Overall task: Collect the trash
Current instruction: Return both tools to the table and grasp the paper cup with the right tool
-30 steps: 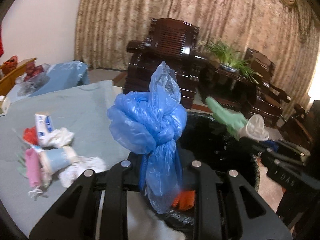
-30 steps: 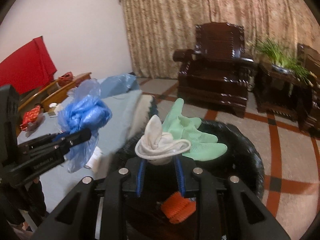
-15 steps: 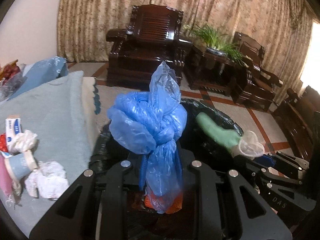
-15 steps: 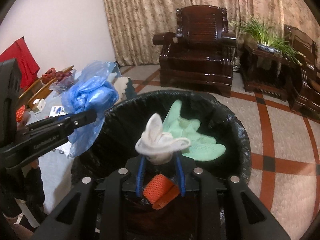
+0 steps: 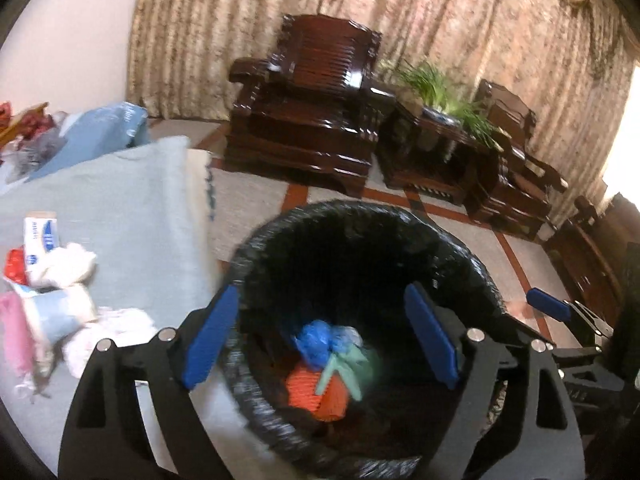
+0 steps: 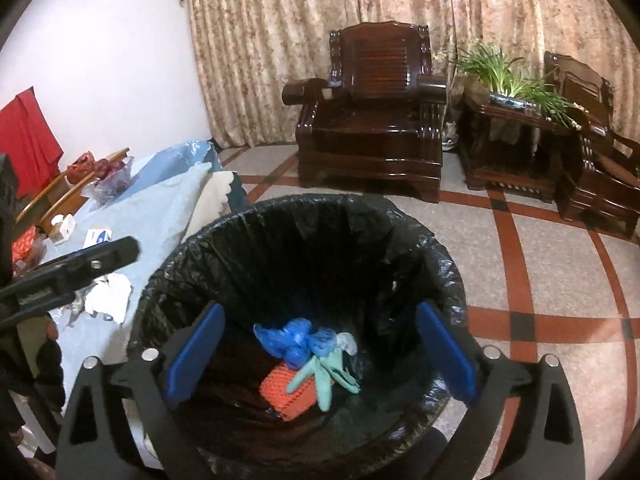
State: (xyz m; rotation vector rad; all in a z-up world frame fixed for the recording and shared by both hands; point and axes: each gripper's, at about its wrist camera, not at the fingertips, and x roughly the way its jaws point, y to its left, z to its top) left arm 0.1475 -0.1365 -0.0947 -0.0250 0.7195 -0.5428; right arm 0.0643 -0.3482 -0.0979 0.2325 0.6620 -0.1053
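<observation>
Down in the black-lined bin (image 6: 400, 232) the knotted blue bag (image 6: 292, 340) lies against the green glove (image 6: 324, 376) on something orange (image 6: 284, 394), while the left gripper (image 5: 320, 336) and right gripper (image 6: 320, 356) gape wide and empty above, table scraps (image 5: 52, 264) nearby.

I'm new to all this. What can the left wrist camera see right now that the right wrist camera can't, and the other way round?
Only the left wrist view shows the pink item and the paper cup on the table. Only the right wrist view shows the red cloth by the wall. Both show the black-lined bin holding the blue bag, green glove and orange item, with open jaws over it.
</observation>
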